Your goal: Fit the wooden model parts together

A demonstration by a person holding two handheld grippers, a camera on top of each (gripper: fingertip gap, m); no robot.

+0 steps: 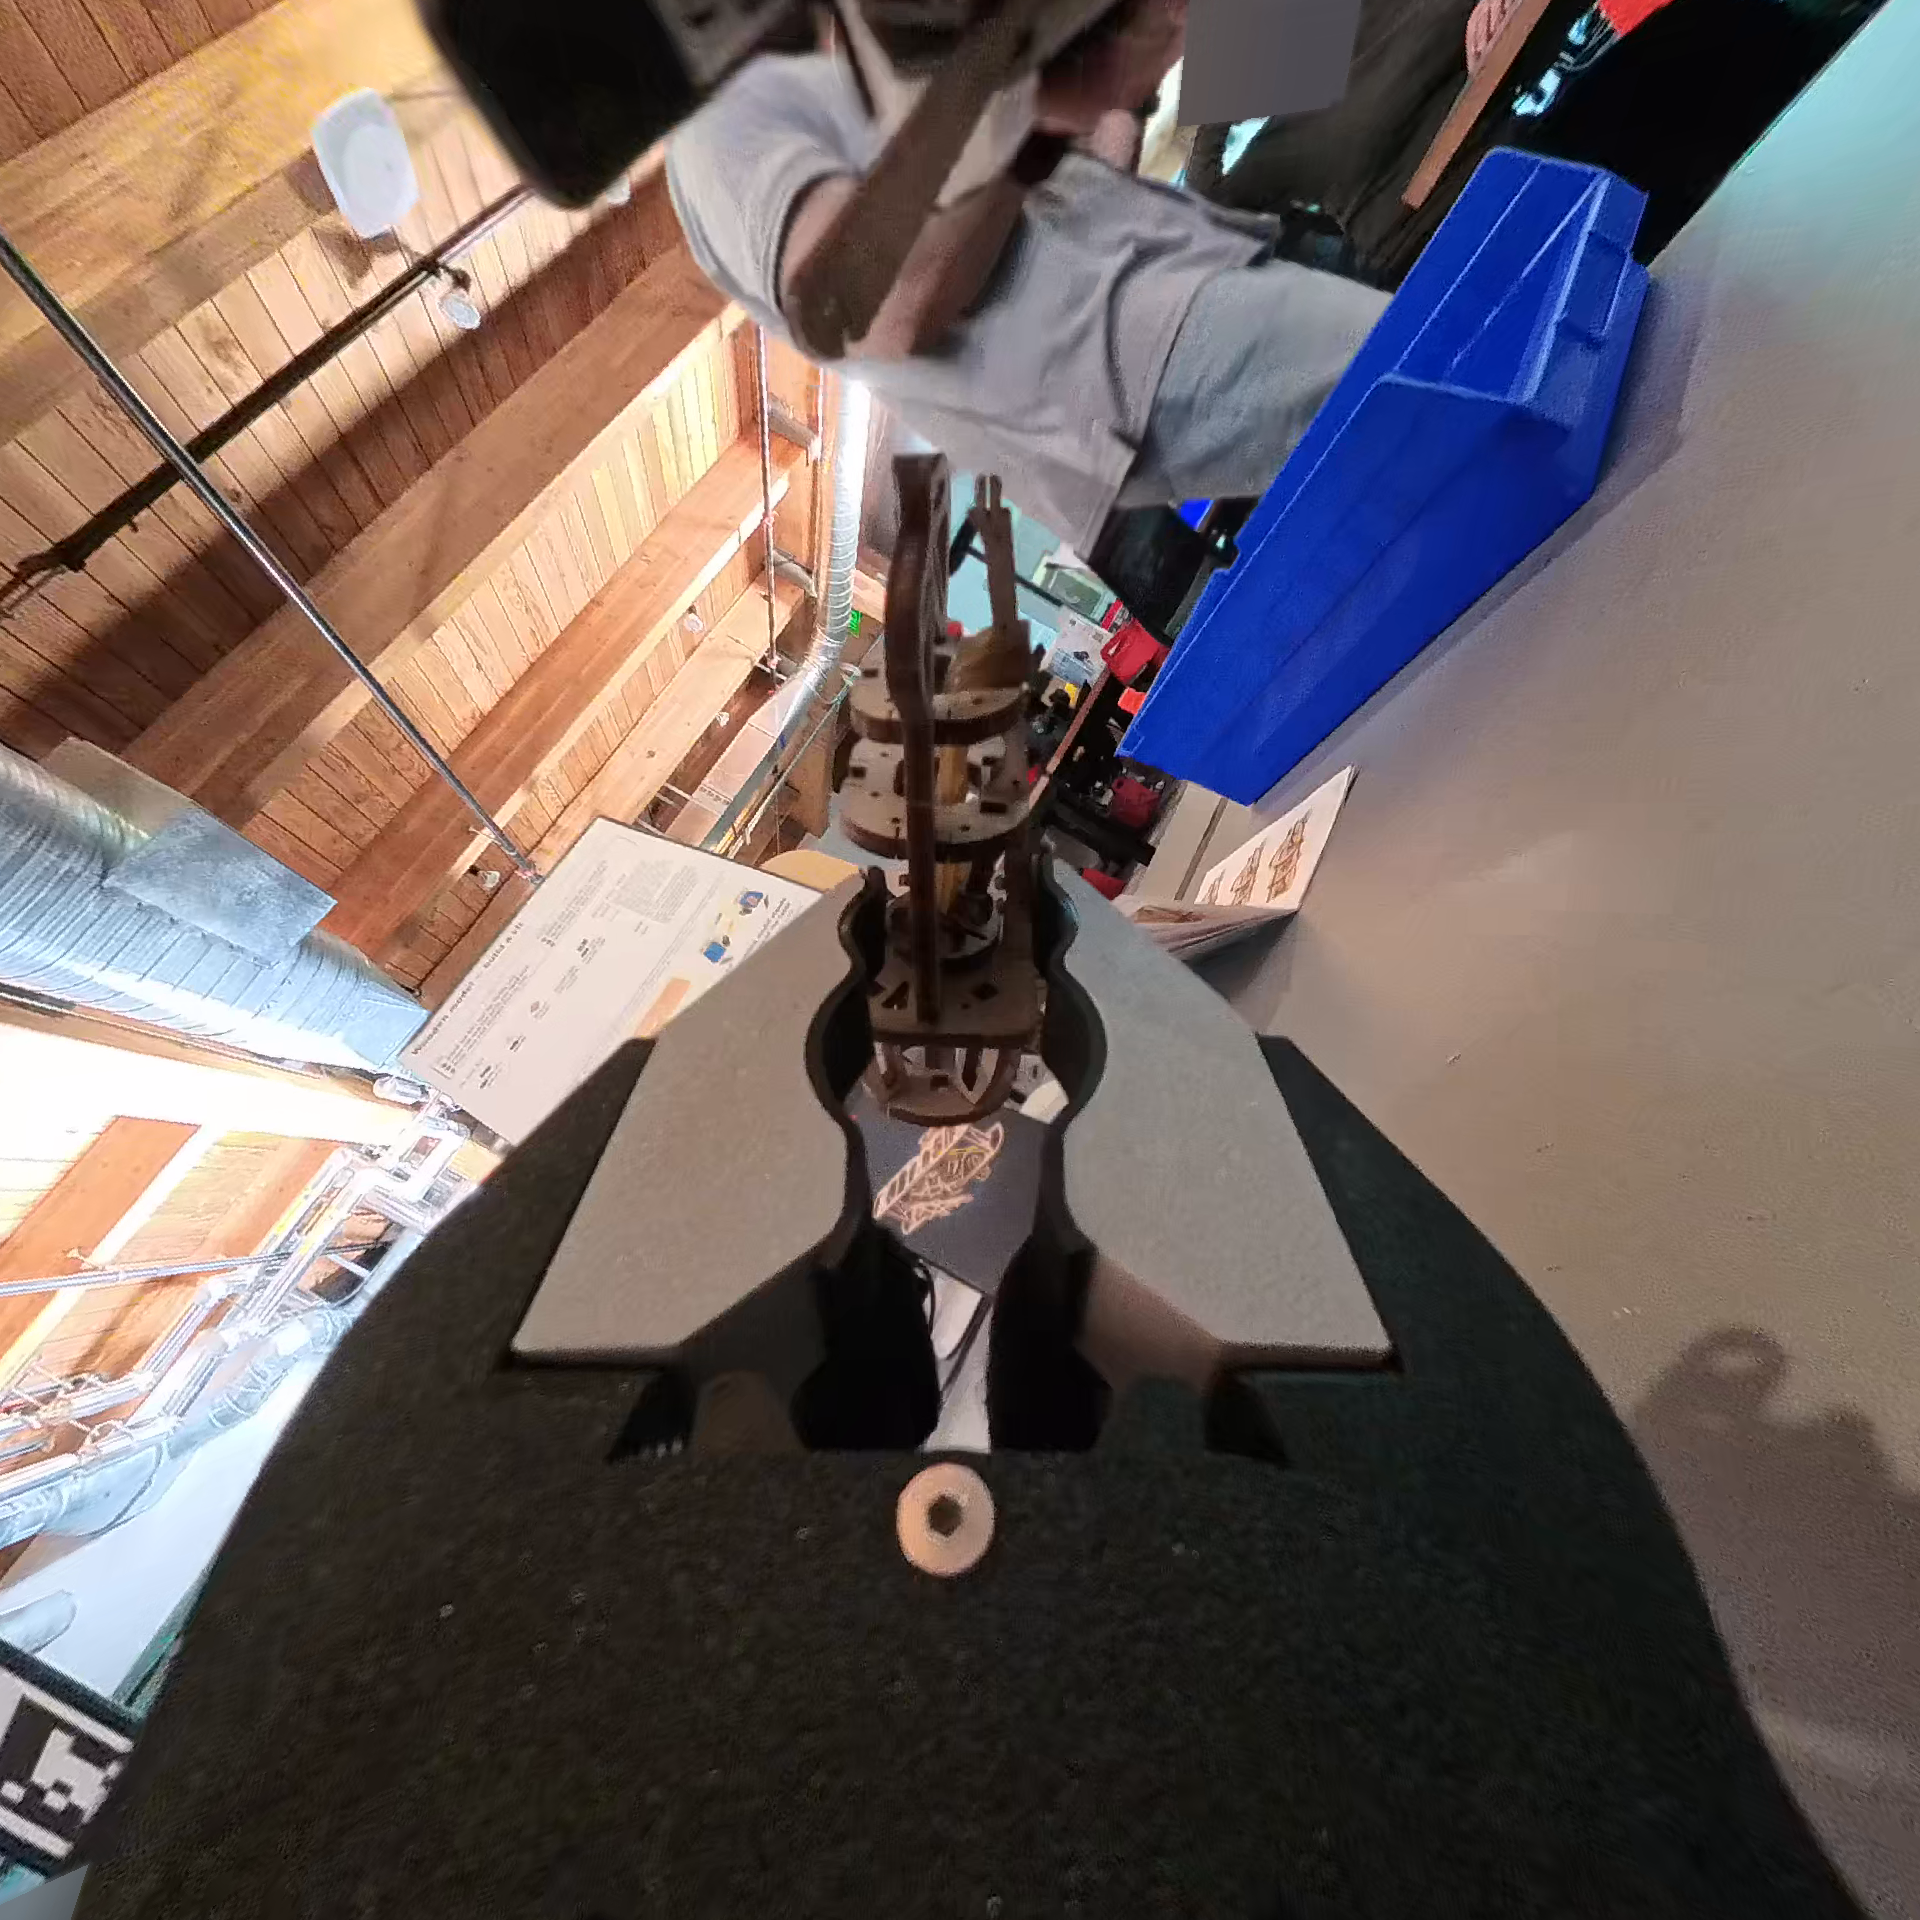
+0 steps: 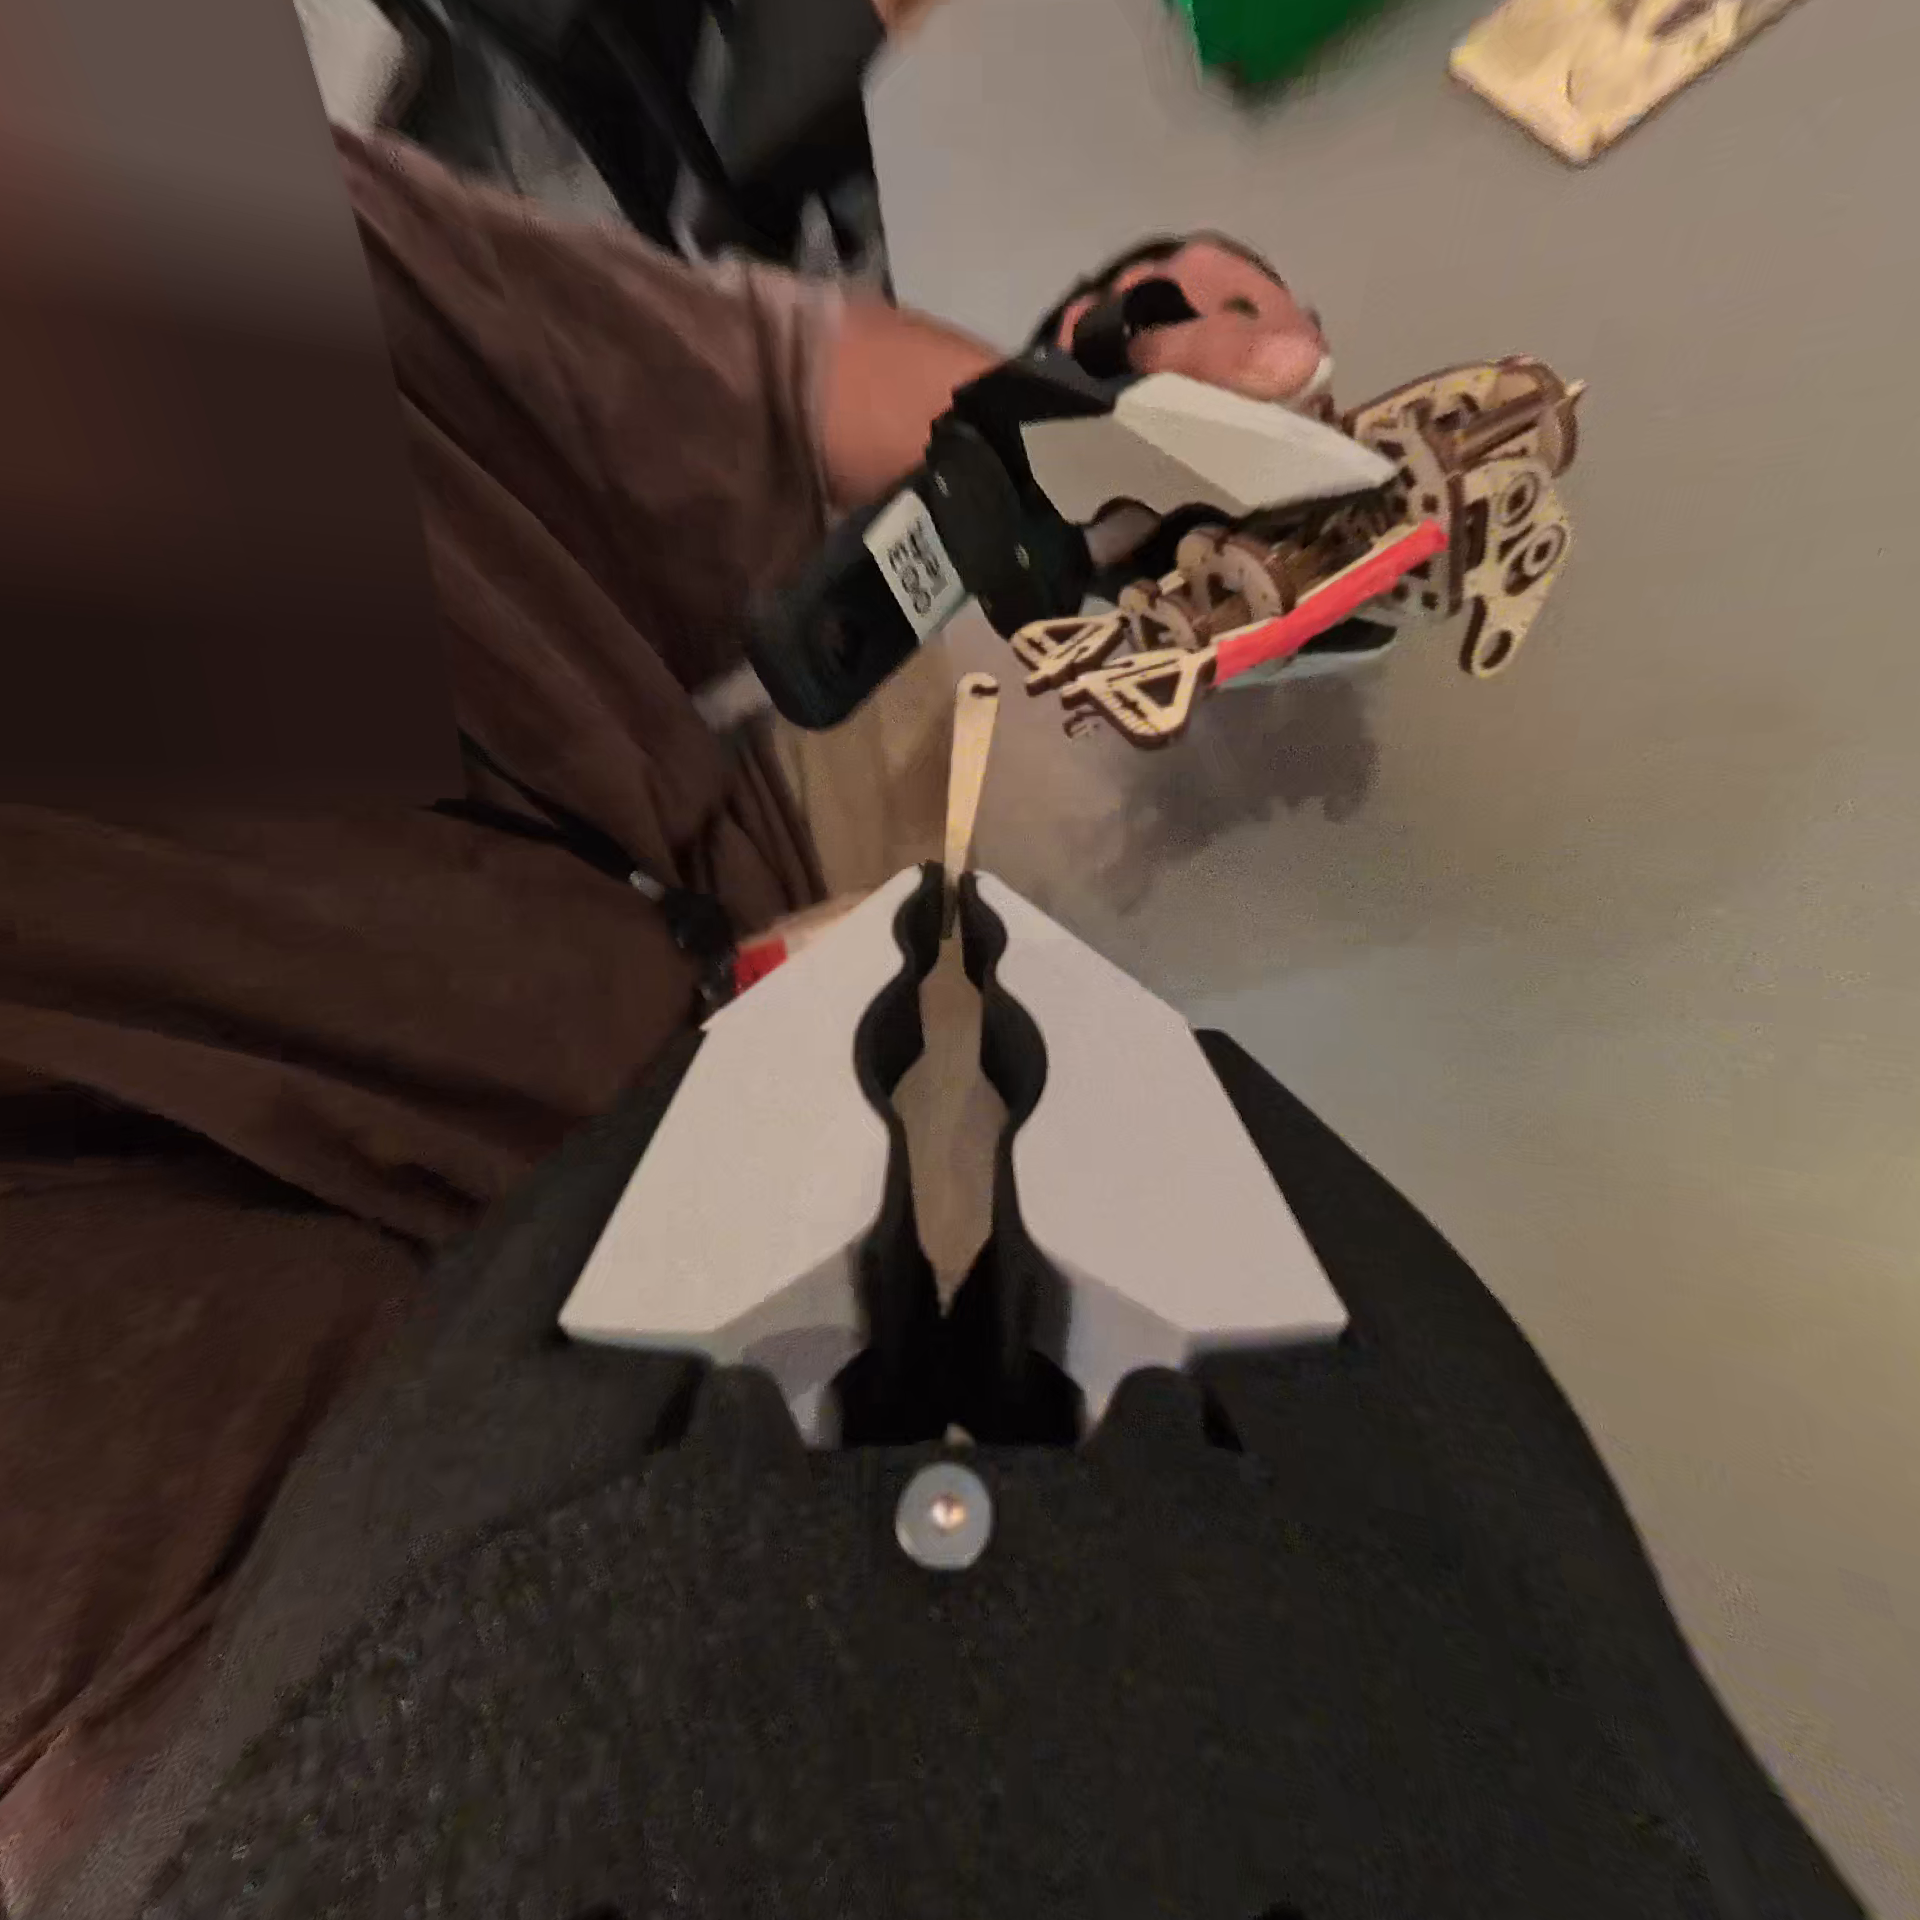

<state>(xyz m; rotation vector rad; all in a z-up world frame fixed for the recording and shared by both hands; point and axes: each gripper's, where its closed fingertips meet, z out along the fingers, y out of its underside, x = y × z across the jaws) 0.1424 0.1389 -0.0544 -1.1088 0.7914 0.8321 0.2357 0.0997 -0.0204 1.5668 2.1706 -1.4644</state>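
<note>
My left gripper (image 1: 951, 935) is shut on the partly built wooden model (image 1: 951, 727), held up in the air and pointing away from the table. The right wrist view shows that gripper (image 2: 1387, 561) clamping the model (image 2: 1475, 488), which has gears, a frame and a red band (image 2: 1330, 613). My right gripper (image 2: 948, 883) is shut on a thin flat wooden strip (image 2: 966, 769) whose hooked tip points toward the model's near end, a short gap away. In the left wrist view the right gripper (image 1: 582, 83) is a dark blur at the top.
A grey table (image 1: 1662, 935) carries a blue plastic bin (image 1: 1434, 457), an open booklet (image 1: 1257, 862) and a white instruction sheet (image 1: 613, 966). In the right wrist view a green object (image 2: 1268, 42) and a wooden parts sheet (image 2: 1600, 73) lie at the far edge. The person's brown sleeve (image 2: 540, 468) fills the left. Some 11 centimeters of space lies between my two pairs of fingers.
</note>
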